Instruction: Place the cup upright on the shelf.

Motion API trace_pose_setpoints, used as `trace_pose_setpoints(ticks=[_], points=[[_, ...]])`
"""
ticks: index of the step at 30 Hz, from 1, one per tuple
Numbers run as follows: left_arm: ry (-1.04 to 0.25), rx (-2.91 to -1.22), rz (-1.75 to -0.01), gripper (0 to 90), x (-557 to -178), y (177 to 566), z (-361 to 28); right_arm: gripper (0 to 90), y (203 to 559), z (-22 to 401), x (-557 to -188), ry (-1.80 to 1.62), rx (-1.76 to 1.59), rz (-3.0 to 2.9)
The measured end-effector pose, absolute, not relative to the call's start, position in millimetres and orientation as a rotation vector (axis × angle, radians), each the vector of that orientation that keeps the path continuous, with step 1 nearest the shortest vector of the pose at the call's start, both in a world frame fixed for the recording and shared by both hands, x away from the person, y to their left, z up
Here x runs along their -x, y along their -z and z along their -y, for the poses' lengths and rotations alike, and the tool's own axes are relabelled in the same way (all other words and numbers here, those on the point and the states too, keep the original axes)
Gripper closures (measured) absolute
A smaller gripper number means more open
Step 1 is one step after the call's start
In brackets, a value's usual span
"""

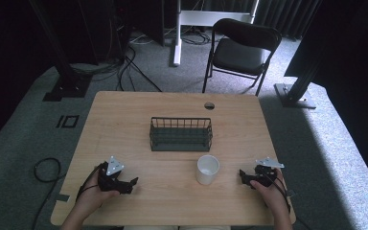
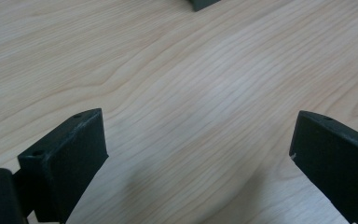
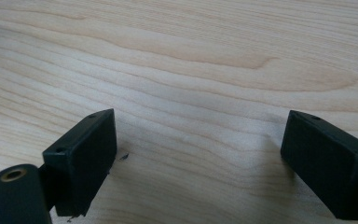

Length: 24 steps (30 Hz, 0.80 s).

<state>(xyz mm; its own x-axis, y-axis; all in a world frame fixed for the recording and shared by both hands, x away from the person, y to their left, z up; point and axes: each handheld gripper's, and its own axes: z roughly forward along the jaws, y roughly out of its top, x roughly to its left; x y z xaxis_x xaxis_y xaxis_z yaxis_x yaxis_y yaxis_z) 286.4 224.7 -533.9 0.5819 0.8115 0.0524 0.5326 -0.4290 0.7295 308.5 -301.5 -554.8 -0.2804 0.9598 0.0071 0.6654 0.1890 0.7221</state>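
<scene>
1. Two grippers, the left gripper (image 1: 133,182) and the right gripper (image 1: 242,175), rest low on the table (image 1: 124,120), jaws wide apart, holding nothing.
2. The white cup (image 1: 207,169) stands between them, just in front of the wire basket (image 1: 180,134).
3. Nothing looks done yet; the cup still needs picking up.

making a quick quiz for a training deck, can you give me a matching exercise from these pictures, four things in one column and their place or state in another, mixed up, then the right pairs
Things
1. white cup
2. wire basket
3. folding chair
4. left gripper

Places or states
A. on the floor beyond the far edge of the table
B. in the middle of the table, dark and empty
C. upright on the table, nearer the person than the basket
D. held low over the table's near left part, jaws apart with bare wood between them

Pairs: 1-C, 2-B, 3-A, 4-D
</scene>
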Motion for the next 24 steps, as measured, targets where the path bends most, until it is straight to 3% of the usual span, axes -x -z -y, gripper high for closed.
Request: trace_pose_setpoints(ticks=[24], points=[[-0.463, -2.093, -0.806, 4.2, -287.6, 514.7, -166.7, 10.2, 554.8, 301.5, -308.5, -0.869, -1.519, -2.019]])
